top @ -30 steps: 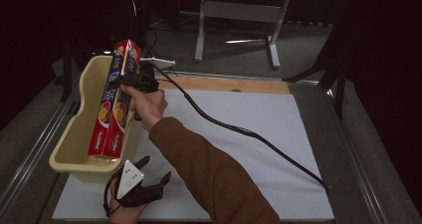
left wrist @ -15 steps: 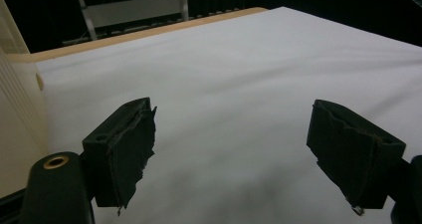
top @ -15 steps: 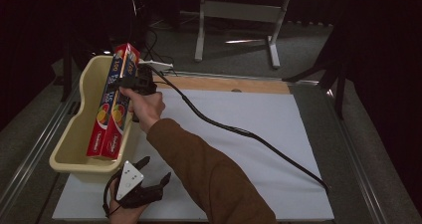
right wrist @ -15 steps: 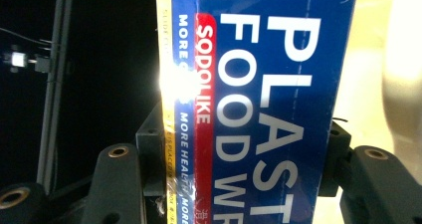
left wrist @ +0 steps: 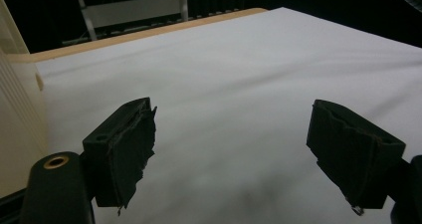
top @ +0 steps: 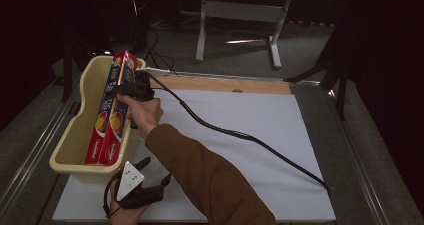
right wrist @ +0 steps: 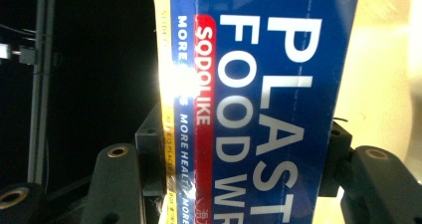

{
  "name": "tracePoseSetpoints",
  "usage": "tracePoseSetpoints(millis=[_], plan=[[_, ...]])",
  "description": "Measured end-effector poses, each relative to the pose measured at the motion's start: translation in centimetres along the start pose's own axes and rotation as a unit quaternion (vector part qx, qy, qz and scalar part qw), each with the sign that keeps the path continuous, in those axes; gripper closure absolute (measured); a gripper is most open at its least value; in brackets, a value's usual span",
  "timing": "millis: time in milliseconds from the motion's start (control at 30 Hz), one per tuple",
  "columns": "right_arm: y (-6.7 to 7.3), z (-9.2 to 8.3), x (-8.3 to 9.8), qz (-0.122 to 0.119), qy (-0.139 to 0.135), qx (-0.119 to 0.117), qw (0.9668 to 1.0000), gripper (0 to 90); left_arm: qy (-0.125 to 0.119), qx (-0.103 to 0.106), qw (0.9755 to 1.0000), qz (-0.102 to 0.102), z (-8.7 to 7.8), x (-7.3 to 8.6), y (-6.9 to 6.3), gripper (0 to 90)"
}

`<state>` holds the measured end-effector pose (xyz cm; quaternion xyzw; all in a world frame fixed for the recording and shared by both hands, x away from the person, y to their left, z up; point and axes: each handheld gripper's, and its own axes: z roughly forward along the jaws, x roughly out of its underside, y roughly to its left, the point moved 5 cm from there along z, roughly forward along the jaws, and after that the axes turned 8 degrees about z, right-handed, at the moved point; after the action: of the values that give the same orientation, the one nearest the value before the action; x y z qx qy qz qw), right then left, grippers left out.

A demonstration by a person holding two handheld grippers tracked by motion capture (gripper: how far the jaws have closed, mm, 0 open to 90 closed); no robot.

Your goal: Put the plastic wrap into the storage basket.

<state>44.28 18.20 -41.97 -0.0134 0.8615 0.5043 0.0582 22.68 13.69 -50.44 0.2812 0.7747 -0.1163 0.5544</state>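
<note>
The box point(top: 112, 116) is a long red and blue one, and it is sitting in the tub point(top: 75, 135), leaning with its far end sticking up over the tub's far rim. Its near end is lying low inside the tub, close to the near wall. In the right gripper view the box point(right wrist: 259, 99) is so close that its top and bottom are cut off. White words are running along it, and they are cut off too, so the whole name is hard to read.

The right gripper point(top: 131, 89) is squeezing the box from both sides, up near the far end. In the right gripper view the two black jaws are pressing on the box's two long sides. In the high view the hand point(top: 142, 112) is hiding most of this gripper, and the brown sleeve point(top: 200, 175) is covering part of the white sheet point(top: 250, 130) beside the tub. A black cable point(top: 240, 135) is trailing from the gripper across the sheet, away from the tub.

The left gripper point(top: 150, 185) is resting by the near corner of the tub, on the sheet. Its jaws are standing wide apart with nothing between them. In the left gripper view a pale bit of the tub point(left wrist: 15, 114) is showing at the edge, mostly cut off. The room behind the tub is dark and hard to make out.
</note>
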Motion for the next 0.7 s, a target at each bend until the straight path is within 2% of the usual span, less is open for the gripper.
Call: tracePoseSetpoints(millis=[167, 267, 367, 467, 633, 700], plan=[[-0.7, 0.1, 0.0, 0.012, -0.003, 0.018, 0.9998, 40.6, -0.001, -0.002, 1.0000, 0.000, 0.0, 0.0, 0.0, 18.6], [-0.8, 0.2, 0.0, 0.014, -0.001, 0.021, 0.9997, 40.2, -0.001, -0.002, 1.0000, 0.000, 0.1, 0.0, 0.0, 18.4], [-1.2, 0.4, -0.1, 0.023, 0.014, 0.030, 0.9992, 39.8, -0.001, -0.001, 1.0000, 0.000, 0.1, 0.0, 0.0, 18.6], [-1.3, 0.5, -0.1, 0.020, 0.013, 0.030, 0.9993, 39.5, 0.001, -0.003, 1.0000, 0.000, 0.1, 0.0, 0.0, 18.5], [-1.7, 0.9, 0.1, 0.026, 0.022, 0.055, 0.9979, 38.4, 0.000, -0.002, 1.0000, 0.000, 0.1, 0.0, 0.0, 18.7], [-1.8, 0.9, 0.1, 0.022, 0.022, 0.056, 0.9979, 38.3, 0.001, -0.002, 1.0000, 0.000, 0.1, 0.0, -0.1, 18.5]])
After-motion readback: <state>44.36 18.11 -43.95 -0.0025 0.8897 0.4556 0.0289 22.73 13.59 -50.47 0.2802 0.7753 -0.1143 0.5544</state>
